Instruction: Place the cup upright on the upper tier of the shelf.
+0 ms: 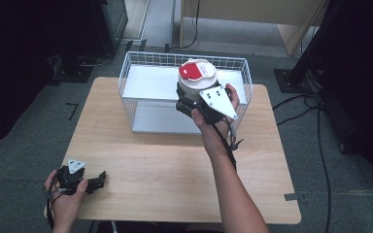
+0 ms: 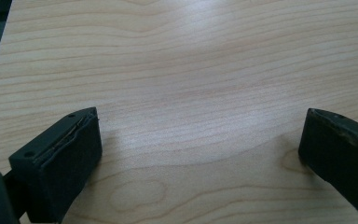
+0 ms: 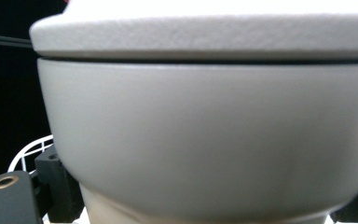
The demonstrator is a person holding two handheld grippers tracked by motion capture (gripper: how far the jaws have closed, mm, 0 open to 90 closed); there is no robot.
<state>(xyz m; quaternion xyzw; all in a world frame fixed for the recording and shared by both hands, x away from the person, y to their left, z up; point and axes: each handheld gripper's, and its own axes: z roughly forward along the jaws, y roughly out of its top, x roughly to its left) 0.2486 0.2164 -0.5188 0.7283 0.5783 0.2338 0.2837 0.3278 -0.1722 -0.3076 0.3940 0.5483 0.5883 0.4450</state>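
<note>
Wooden table [image 1: 175, 165]: bare. Wire basket [image 1: 141, 73] at far edge. Rigid grey lidded pot [image 1: 196, 80], red label on top, held above basket's upper shelf; judged fairly heavy, smooth, likely slippery. Best gripped at narrower base. Right gripper [image 1: 194, 108] pinched pot low. Left gripper [image 1: 97, 182] rested on table, jaws spread.

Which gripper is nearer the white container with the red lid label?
Right. The right gripper grips the white container at the wire basket; the left gripper rests open at the table's near-left corner.
</note>
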